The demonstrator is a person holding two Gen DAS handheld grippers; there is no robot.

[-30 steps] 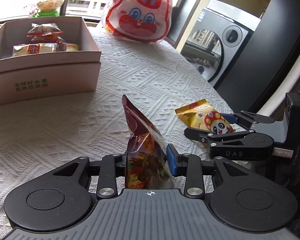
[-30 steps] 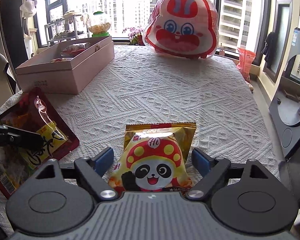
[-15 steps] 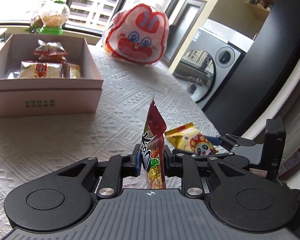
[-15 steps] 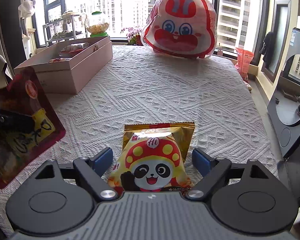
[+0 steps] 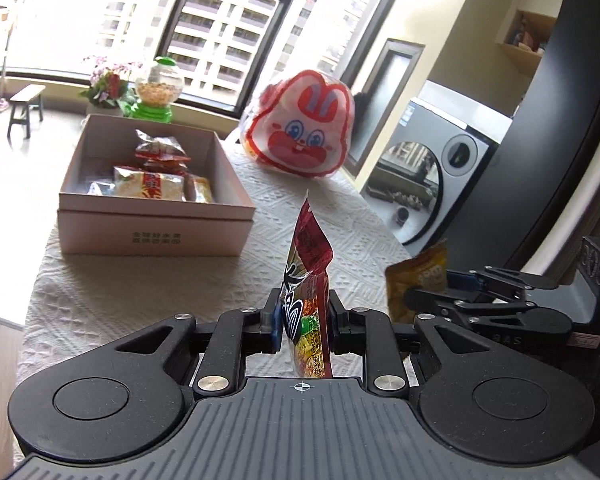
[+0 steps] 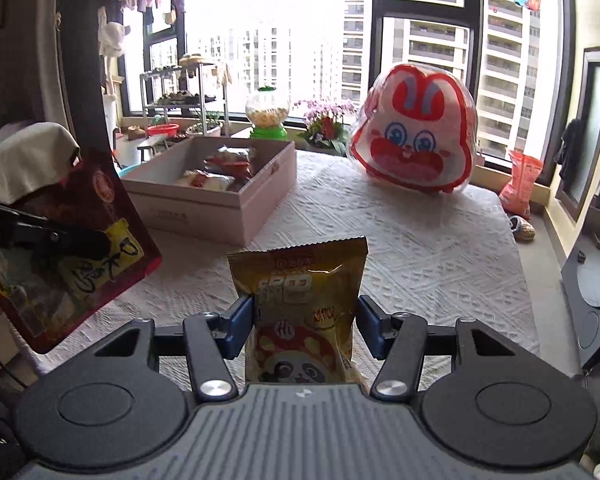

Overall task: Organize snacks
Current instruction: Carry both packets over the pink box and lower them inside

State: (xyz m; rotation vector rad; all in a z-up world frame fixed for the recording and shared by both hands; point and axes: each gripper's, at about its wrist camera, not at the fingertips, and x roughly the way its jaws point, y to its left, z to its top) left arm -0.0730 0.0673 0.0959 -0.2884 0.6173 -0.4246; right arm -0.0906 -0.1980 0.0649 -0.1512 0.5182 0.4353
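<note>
The left gripper [image 5: 302,318] is clamped on a red snack pouch [image 5: 307,280] held edge-on, long axis upright, above the white tablecloth [image 5: 148,280]. The right gripper [image 6: 306,326] pinches a yellow panda snack bag [image 6: 304,312], top seam upward. Beyond both sits the open pink box [image 6: 256,196] holding packets, a rabbit-face bag [image 6: 414,148] right of it.
</note>
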